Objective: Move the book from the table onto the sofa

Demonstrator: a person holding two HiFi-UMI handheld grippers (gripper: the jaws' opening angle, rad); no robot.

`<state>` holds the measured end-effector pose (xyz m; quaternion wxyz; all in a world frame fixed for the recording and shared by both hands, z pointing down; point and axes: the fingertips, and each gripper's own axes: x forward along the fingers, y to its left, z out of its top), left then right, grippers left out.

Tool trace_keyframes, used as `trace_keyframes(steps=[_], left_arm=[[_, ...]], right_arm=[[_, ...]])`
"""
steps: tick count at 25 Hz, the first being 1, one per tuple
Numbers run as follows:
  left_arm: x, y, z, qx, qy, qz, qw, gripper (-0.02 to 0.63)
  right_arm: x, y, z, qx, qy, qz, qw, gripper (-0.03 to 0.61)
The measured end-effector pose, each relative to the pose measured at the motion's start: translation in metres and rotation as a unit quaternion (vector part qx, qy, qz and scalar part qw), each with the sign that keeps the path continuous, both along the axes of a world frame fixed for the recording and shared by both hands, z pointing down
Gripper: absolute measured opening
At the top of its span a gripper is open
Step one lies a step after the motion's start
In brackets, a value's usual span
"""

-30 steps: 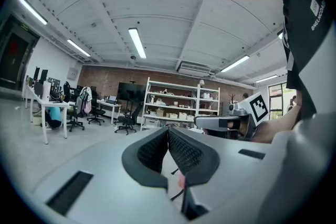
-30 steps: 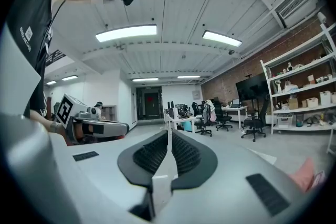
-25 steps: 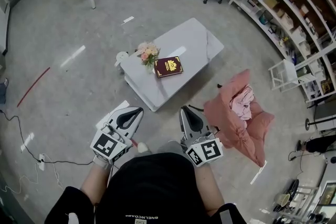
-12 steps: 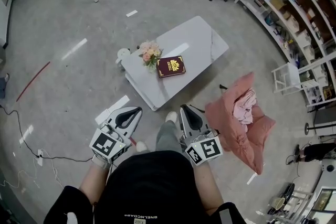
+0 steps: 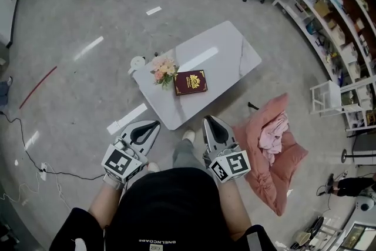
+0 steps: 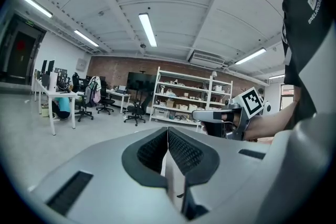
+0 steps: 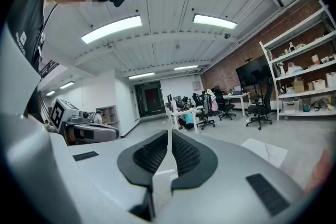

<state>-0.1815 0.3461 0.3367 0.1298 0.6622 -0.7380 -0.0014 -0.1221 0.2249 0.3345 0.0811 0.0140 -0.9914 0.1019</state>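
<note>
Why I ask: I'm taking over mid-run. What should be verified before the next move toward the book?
1. The dark red hardcover book with gold emblem lies flat on the pale grey marbled table: ok.
2. Nothing lies on the book; the pink flower bouquet stands beside it: ok.
3. The left tool and the right tool hold nothing: ok.
4. Jaws apart for a grasp: not ok, both pairs are together.
5. Tools at the book: not ok, both are short of the table's edge.
6. Landing place free: cannot tell; the pink cushioned seat holds a crumpled pale pink cloth.
</note>
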Motion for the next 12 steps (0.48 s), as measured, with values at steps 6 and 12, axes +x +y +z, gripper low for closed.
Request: trace_keyframes(steps=[6, 12], left_arm=[[-0.022, -0.059, 0.004, -0.030, -0.002, -0.002, 0.9995, 0.015], [-0.032, -0.115, 0.005, -0.050, -0.005, -0.015, 0.9986, 0.015]], right_arm=[[-0.028, -0.068, 0.006, -0.014, 0.006, -0.011, 1.000, 0.043], [-0.047, -0.142, 0.003, -0.032, 0.002, -0.016, 0.999, 0.043]])
